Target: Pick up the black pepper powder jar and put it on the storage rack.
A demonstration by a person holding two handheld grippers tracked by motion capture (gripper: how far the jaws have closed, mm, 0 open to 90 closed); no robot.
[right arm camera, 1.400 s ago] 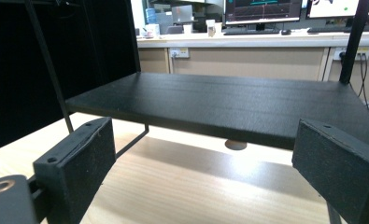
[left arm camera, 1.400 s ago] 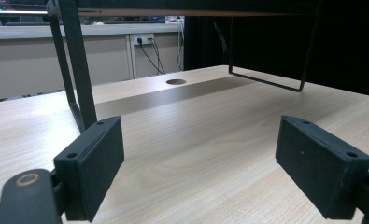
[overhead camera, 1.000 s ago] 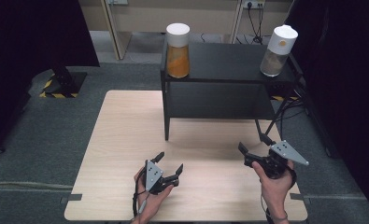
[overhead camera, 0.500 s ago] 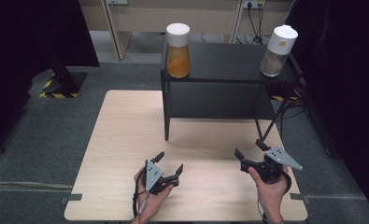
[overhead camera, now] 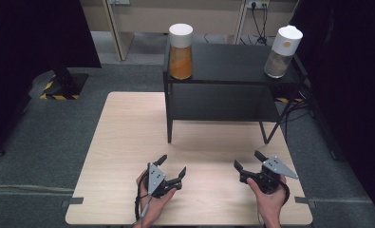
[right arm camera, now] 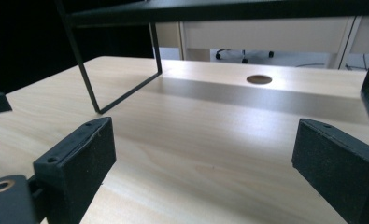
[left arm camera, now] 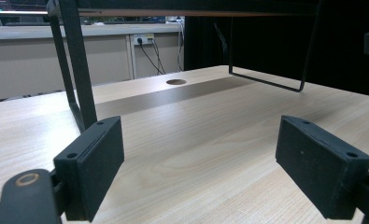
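- Here I hold my left gripper [overhead camera: 172, 167] low over the near part of the wooden table [overhead camera: 128, 137], in front of the black metal shelf [overhead camera: 228, 61], its jaws spread wide with nothing between them.
- My right gripper [overhead camera: 248, 160] sits beside it, also in front of the shelf and nearer its right legs; its jaws stand wide apart too, and they grip nothing.
- In the left gripper view, my two black pads [left arm camera: 93, 163] frame bare wood, with the shelf's front-left leg [left arm camera: 77, 65] rising just beyond the left pad.
- In the right gripper view, the shelf's thin wire foot [right arm camera: 126, 79] stands ahead of my left pad, and a round cable hole [right arm camera: 259, 79] lies in the tabletop beneath the shelf.
- On the shelf's top, at its front-left corner, stands a jar of orange contents with a white lid [overhead camera: 181, 51].
- At the top's right end stands a second white-lidded jar [overhead camera: 283, 52], holding something pale brown.
- Both jars are well apart from my grippers, and the two grippers are apart from each other.
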